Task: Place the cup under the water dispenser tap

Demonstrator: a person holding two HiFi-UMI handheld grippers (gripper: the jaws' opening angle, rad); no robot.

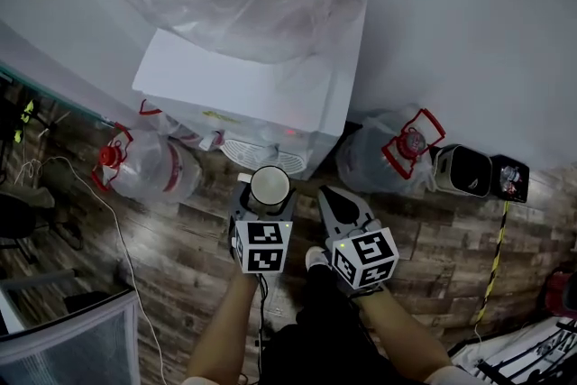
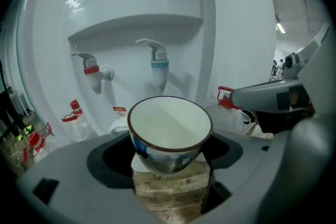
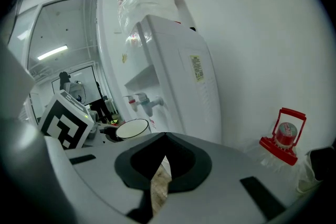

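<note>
Wood floor point(image 1: 162, 257), dispenser point(image 1: 270, 86) at the wall. Left tongs point(image 1: 268, 198) grip the cup point(image 2: 169, 131), level, short of the blue tap point(image 2: 159, 66). Right tongs point(image 3: 161, 152) closed, empty. Step looks like approach. Next: advance, centre the rim under the spout.

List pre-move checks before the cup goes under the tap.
1. Grip: ok, left gripper is shut on the cup.
2. Cup upright and empty: ok.
3. Cup under a tap: not ok, it is short of the blue tap and the red tap.
4. Right gripper out of the way: ok, shut, empty, to the cup's right.
5. Drip tray clear: cannot tell, partly hidden.
</note>
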